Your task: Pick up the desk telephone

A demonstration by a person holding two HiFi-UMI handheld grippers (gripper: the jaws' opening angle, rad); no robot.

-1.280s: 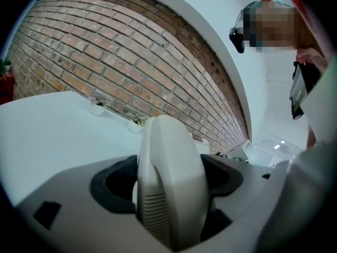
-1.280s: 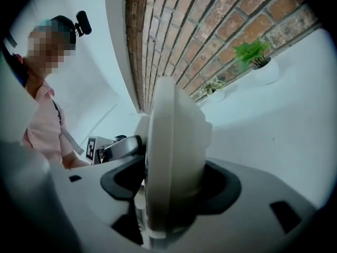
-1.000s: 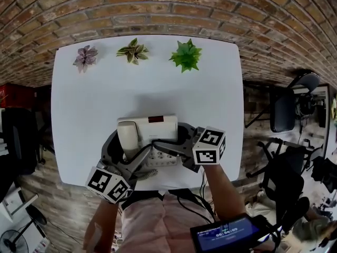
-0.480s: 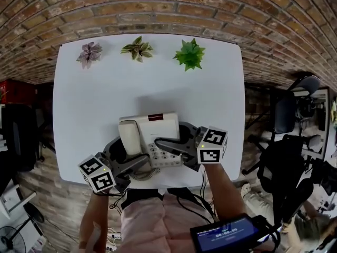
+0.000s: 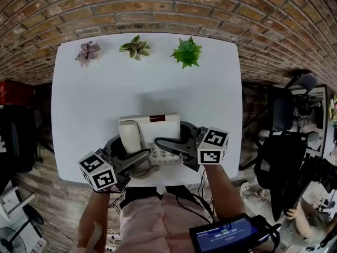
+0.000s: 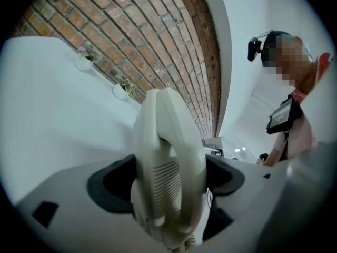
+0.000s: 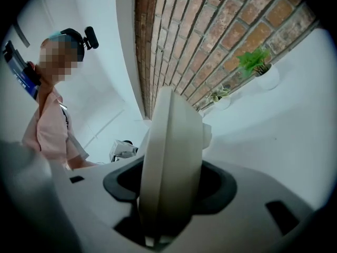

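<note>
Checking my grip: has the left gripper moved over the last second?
Yes: the left gripper slid toward the table's near-left corner; its jaws have just been closing with the phone between them.

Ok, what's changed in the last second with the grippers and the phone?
The left gripper shifted outward to the left, and its jaws have just been closing on the handset end of the telephone. The right gripper stays clamped on its right edge; the telephone hasn't moved.

Even bright light, soft shadow behind telephone (image 5: 150, 128); heavy fisheye warp, dark corners.
</note>
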